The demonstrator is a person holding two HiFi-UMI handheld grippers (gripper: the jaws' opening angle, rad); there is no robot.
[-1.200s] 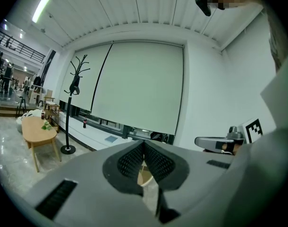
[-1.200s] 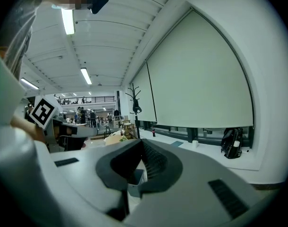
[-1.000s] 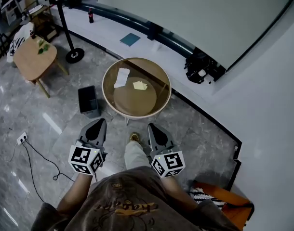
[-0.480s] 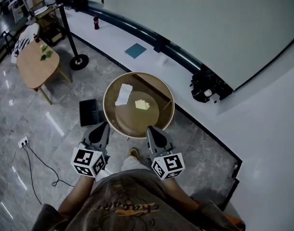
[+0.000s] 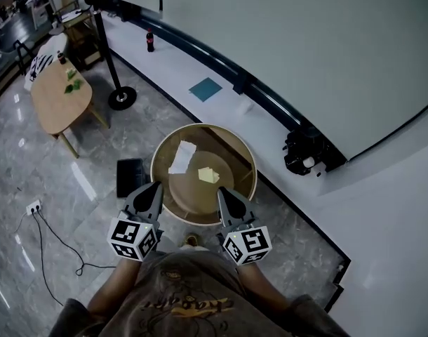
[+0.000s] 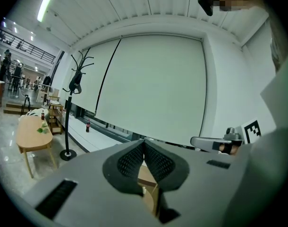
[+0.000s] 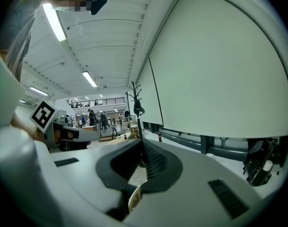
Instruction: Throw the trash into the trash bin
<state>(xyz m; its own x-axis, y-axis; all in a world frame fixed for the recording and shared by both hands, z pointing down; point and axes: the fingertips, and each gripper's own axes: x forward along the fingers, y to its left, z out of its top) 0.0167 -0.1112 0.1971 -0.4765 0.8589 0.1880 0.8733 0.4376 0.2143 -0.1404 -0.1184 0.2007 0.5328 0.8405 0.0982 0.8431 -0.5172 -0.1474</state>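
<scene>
A round wooden table [image 5: 250,161] with a glass top stands just ahead of me. On it lie a white crumpled paper [image 5: 181,156] and a yellow paper scrap [image 5: 208,175]. A black trash bin [image 5: 130,176] sits on the floor at the table's left side. My left gripper [image 5: 156,185] is shut and empty, its tip at the table's near left rim, beside the bin. My right gripper [image 5: 220,189] is shut and empty over the near rim, a little short of the yellow scrap. In both gripper views the jaws meet at the tips [image 6: 144,141] [image 7: 142,143].
A low wooden side table [image 5: 56,93] and a coat stand base [image 5: 122,97] are at the far left. A cola bottle [image 5: 149,41], a blue square [image 5: 205,88] and a black device [image 5: 309,153] lie along the raised ledge by the wall. A cable runs from a floor socket [image 5: 34,206].
The person has walked toward the round table. Both grippers have gone forward with them, from over the floor to the table's near rim, and stayed shut.
</scene>
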